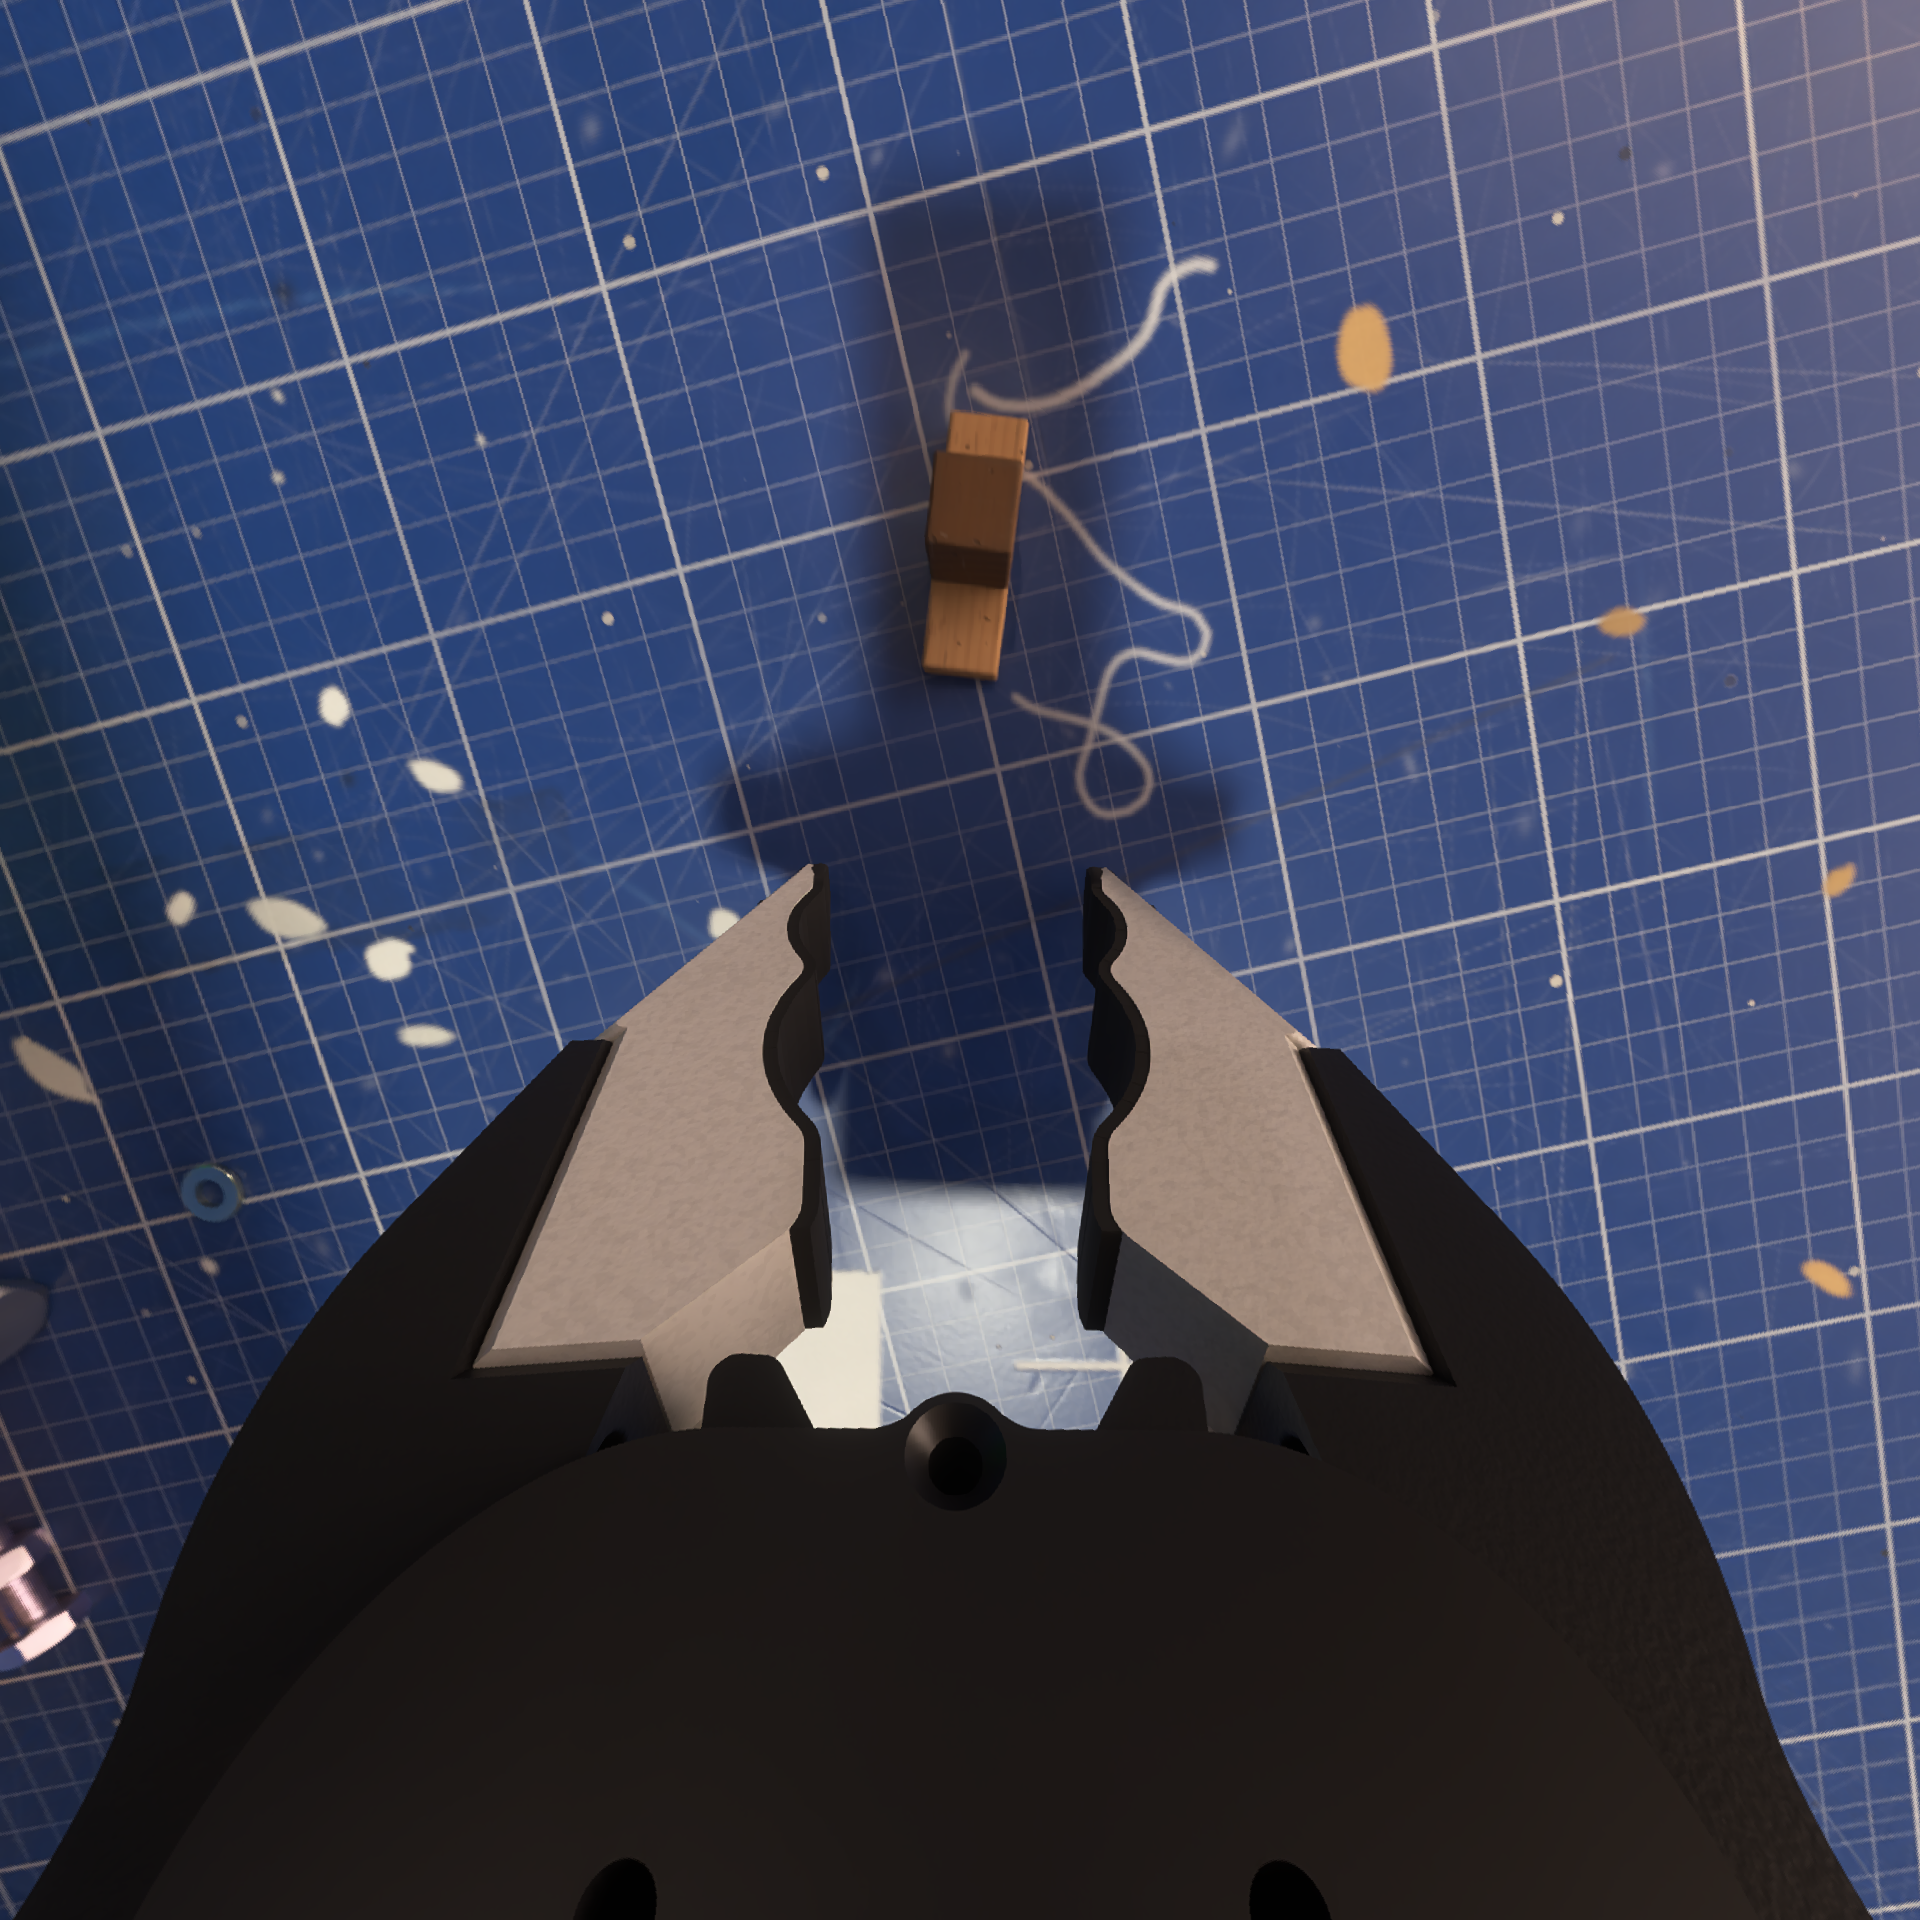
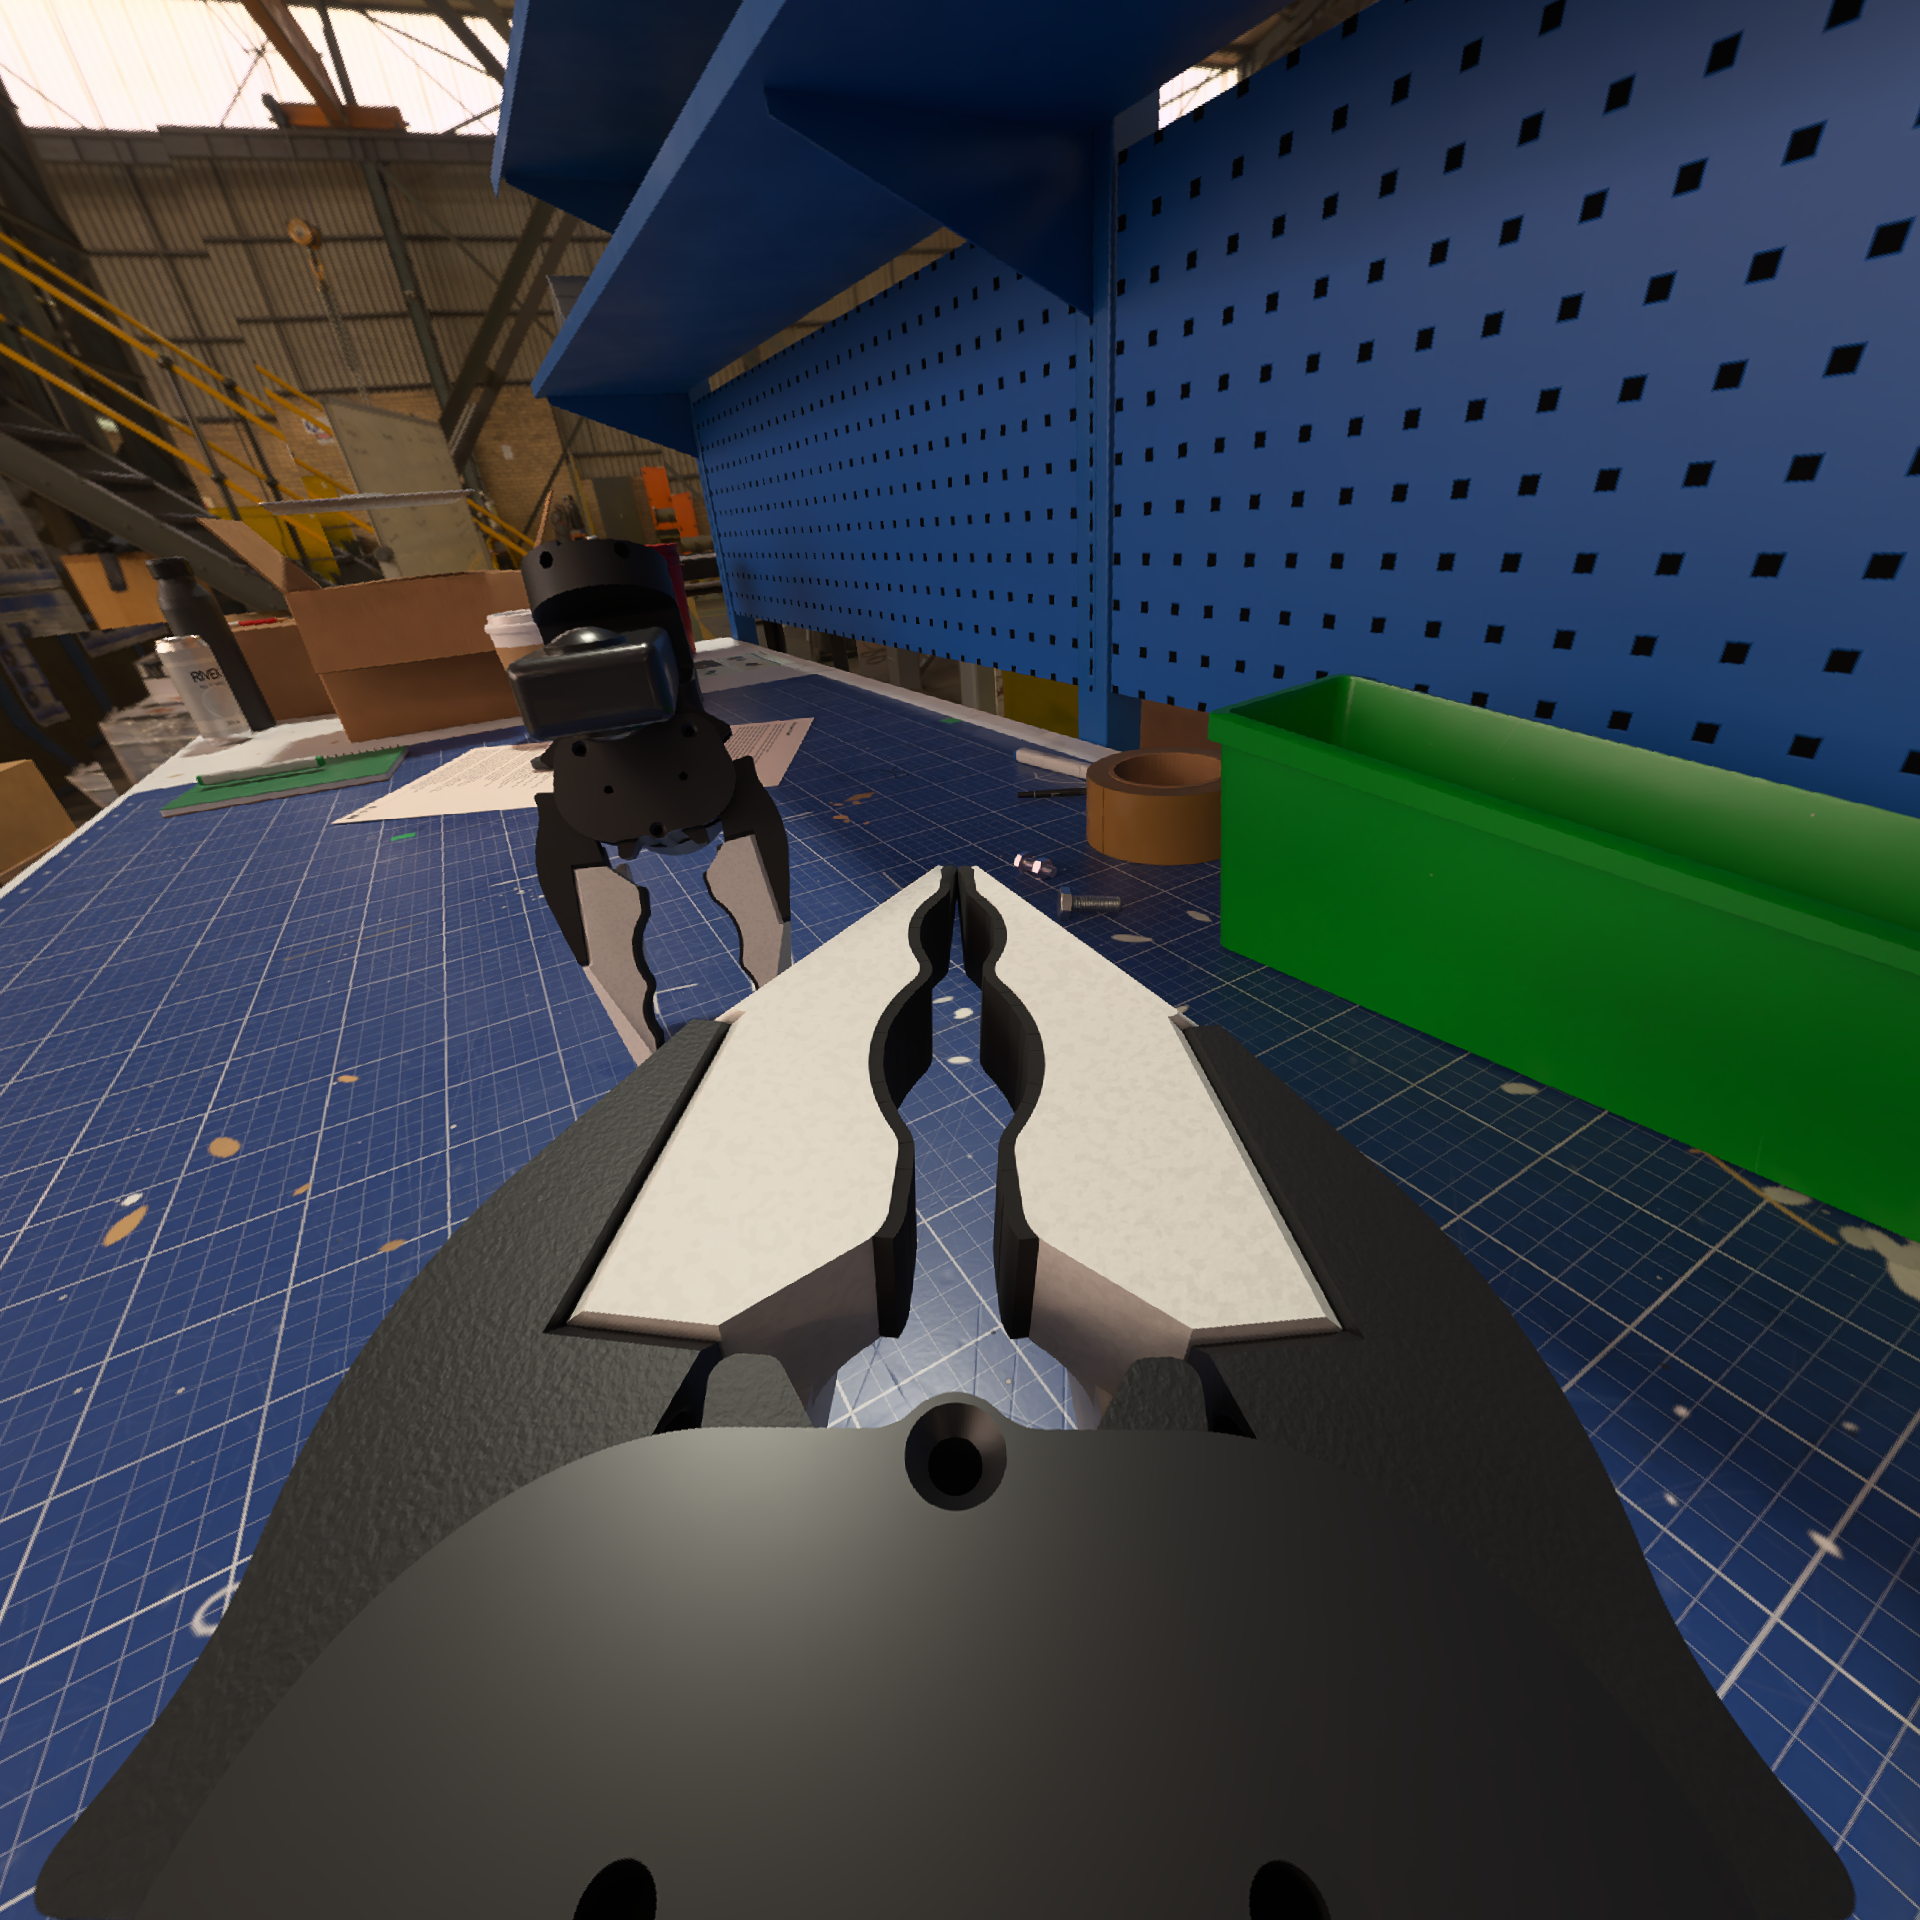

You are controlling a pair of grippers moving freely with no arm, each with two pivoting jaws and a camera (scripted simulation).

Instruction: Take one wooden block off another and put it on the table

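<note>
In the left wrist view a small darker wooden block [image 1: 974, 514] lies on top of a longer, lighter wooden block [image 1: 966, 634] on the blue grid mat [image 1: 416, 416]. My left gripper [image 1: 956, 883] is open and empty, looking down from well above the blocks, which lie ahead of its fingertips. It also shows in the right wrist view [image 2: 696, 997], pointing down at the mat. My right gripper [image 2: 956, 878] is shut and empty, low over the mat. The blocks are hidden in the right wrist view.
A loose white thread [image 1: 1122, 623] lies by the blocks. A washer [image 1: 213, 1190] and a bolt [image 1: 31, 1600] sit at the left. A green bin [image 2: 1558, 914], a brown tape roll [image 2: 1153, 805], bolts [image 2: 1086, 902], papers [image 2: 582, 769], cardboard boxes [image 2: 405, 644] and a blue pegboard [image 2: 1455, 468] stand around.
</note>
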